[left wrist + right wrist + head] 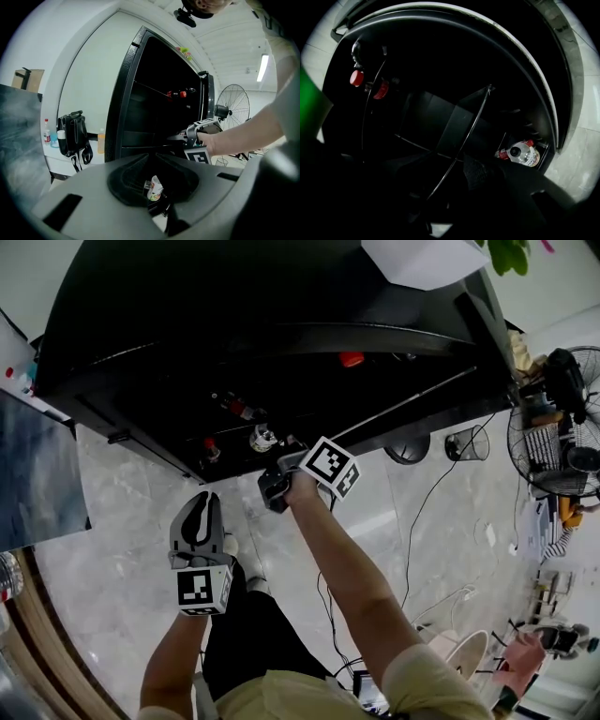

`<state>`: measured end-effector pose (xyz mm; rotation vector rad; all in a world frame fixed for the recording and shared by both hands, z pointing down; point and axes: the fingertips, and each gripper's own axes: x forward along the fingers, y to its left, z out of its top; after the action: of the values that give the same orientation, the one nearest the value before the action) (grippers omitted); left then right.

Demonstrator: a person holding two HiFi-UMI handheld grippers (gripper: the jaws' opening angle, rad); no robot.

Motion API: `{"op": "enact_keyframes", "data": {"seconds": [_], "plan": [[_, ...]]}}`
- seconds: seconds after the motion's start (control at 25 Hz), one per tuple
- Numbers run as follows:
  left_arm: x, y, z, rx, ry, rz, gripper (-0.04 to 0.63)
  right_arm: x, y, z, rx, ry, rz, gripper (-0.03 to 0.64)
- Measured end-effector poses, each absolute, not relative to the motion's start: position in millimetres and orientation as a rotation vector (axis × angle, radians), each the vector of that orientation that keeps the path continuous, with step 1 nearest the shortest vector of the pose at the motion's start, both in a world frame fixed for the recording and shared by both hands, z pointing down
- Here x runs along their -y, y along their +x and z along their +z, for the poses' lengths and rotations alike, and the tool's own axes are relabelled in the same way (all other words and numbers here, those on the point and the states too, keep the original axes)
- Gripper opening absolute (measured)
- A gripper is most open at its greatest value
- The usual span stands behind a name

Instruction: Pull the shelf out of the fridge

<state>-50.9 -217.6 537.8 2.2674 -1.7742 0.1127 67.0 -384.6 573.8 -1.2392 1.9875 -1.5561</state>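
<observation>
The black fridge (234, 315) stands open in front of me. Its wire shelf (412, 399) shows as a thin rod across the dark inside. My right gripper (278, 479) reaches into the fridge's lower part. In the right gripper view the shelf's front rod (464, 140) runs between the jaws of this gripper (445, 183), which stand apart and do not press on it. My left gripper (200, 507) hangs back over the floor, shut and empty. From the left gripper view I see the right gripper (199, 133) at the fridge.
Bottles with red caps (234, 407) (356, 77) lie in the fridge, one clear bottle (522, 153) low at the right. A fan (562, 427) and a wire bin (466, 443) stand to the right, with cables on the marble floor. A black bag (72, 136) hangs left.
</observation>
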Motion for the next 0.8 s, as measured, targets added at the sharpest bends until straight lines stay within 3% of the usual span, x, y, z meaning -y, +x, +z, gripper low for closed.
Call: {"op": "enact_keyframes", "data": {"seconds": [0.52,0.64,0.8], "plan": [[211,-65,547,1.790,2.195,0.111,0.032,409,76,583,-1.922,-1.319,-1.544,0.161],[212,-62,550,1.775,2.200,0.116,0.032,413,80,584,-1.902,-1.328,-1.543,0.097],[212,-60,552,1.740,2.179,0.083,0.032,411,82,584,-1.843,-1.251,-1.550,0.072]]}}
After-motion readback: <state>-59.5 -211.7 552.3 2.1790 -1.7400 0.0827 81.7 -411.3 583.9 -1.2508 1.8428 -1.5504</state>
